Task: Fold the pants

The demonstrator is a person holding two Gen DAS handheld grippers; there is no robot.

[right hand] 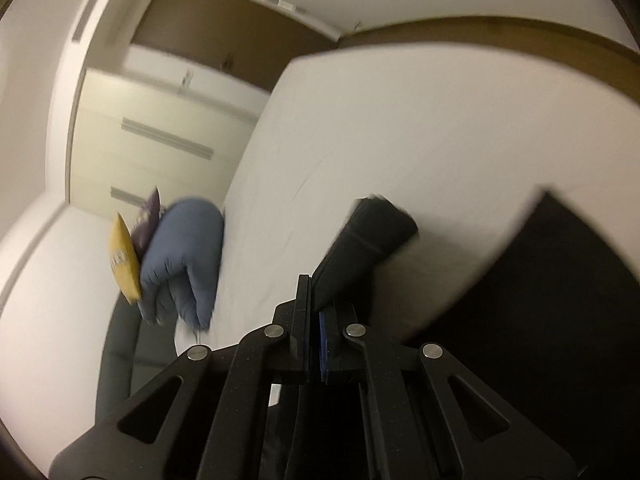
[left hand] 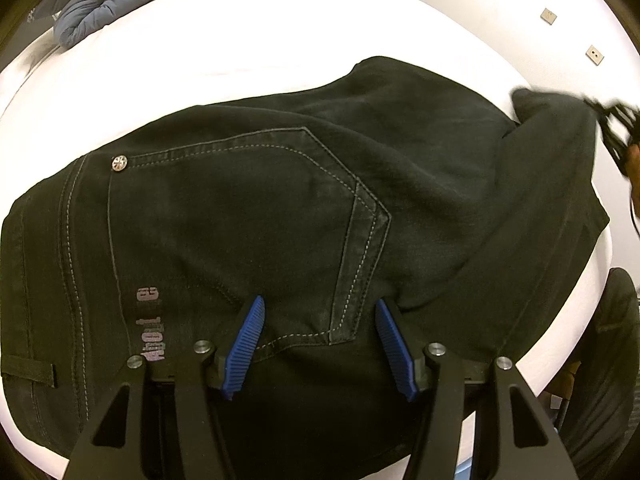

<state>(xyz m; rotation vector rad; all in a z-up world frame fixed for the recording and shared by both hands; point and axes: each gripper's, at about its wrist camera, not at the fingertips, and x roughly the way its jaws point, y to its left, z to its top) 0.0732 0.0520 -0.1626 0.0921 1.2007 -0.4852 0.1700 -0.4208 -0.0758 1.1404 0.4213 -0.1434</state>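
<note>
The black jeans point(left hand: 280, 216) lie on the white bed point(left hand: 280, 32), seat upward, the back pocket point(left hand: 248, 216) and its rivet point(left hand: 119, 163) facing the left wrist camera; the waistband sits at the left, the legs run off to the right. The left tool point(left hand: 320, 344) hovers over the pocket's near edge with its blue pads point(left hand: 246, 348) spread wide and nothing between them; whether they touch the denim cannot be told. The right tool point(right hand: 316, 320) is clenched on a leg end of the jeans point(right hand: 360, 248), lifted clear of the sheet and blurred, so it appears to be mid-swing.

The likely trouble is at the right: the pinch holds only a narrow edge of heavy denim, and a fast swing could pull it free and drop the leg short of the waistband; it may also hold one layer only, letting the other leg trail and the fold land crooked. With the left tool released, nothing anchors the seat, so the carried leg could drag the whole garment toward the near edge of the bed, where some cloth already hangs over. The blue duvet point(right hand: 184, 256) and yellow pillow point(right hand: 124, 260) lie well apart at the far left, out of the way.
</note>
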